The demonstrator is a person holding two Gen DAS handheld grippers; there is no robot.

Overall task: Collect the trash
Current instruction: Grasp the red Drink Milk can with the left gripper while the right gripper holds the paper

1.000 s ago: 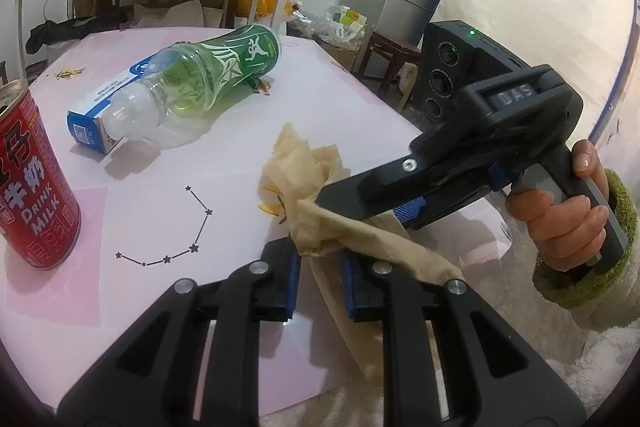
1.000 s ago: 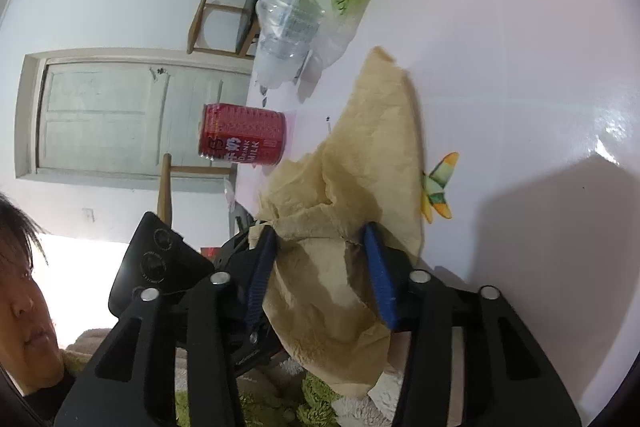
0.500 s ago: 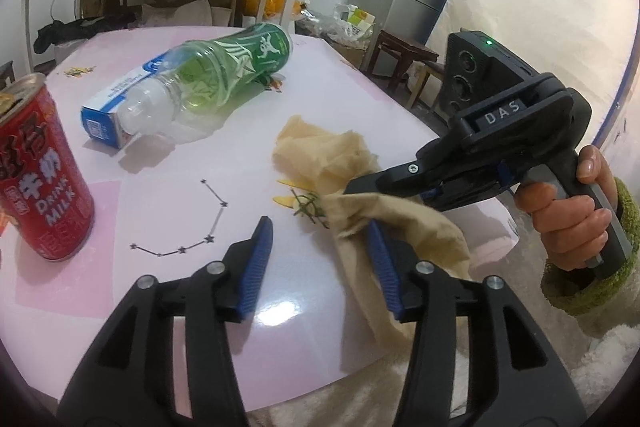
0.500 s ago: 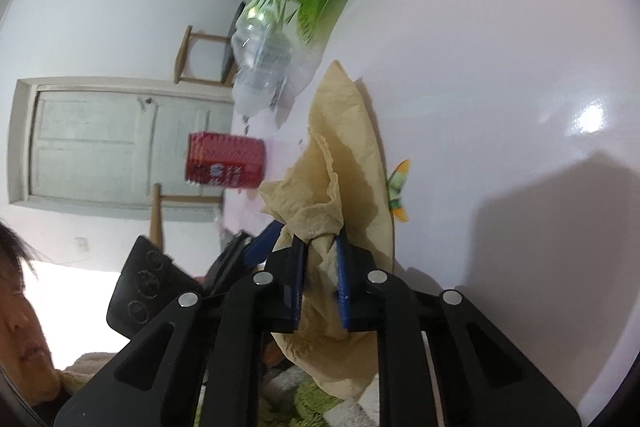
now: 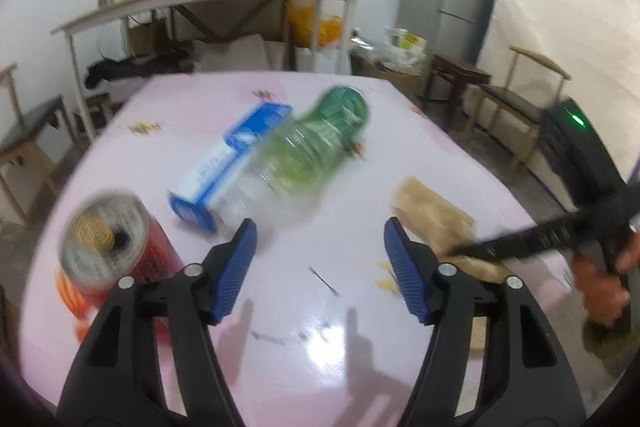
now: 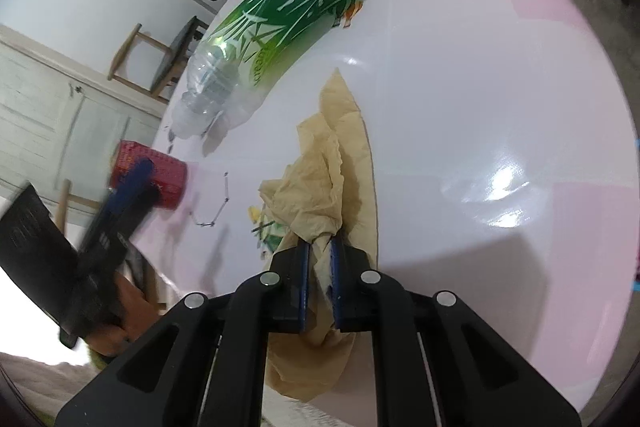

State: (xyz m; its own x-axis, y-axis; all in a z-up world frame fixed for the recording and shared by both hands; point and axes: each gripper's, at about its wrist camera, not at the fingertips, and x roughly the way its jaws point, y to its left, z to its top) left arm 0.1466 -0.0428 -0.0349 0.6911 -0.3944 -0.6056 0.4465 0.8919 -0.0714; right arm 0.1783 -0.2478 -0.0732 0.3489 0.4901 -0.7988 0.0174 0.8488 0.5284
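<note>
We see the right gripper (image 6: 320, 259) with its blue pads pressed together on a crumpled beige tissue (image 6: 332, 183); the paper is pinched between them, its far part lies spread on the pink table (image 6: 480, 87) and its near end hangs over the table edge below the fingers. The left gripper (image 5: 320, 267) has just been opening its jaws; its fingers (image 5: 236, 267) now stand wide apart over the table and nothing is between them. In the left wrist view the tissue (image 5: 434, 217) is to the right of the right finger, and the dark body of the right gripper (image 5: 520, 247) crosses over it, held by a hand (image 5: 604, 291) at the right edge. On the table, beyond the open fingers, we see a green plastic bottle (image 5: 312, 155) lying on its side, and a blue and white carton (image 5: 232, 167) lies just beside it, touching or nearly touching; this view is blurred, so we cannot tell which. A red can (image 5: 116, 247) stands upright near the left finger. In the right wrist view the bottle (image 6: 276, 31) lies beyond the tissue, apart from it, with its neck toward the can (image 6: 148, 179), and the left gripper (image 6: 120, 211) shows blurred in front of the can.
</note>
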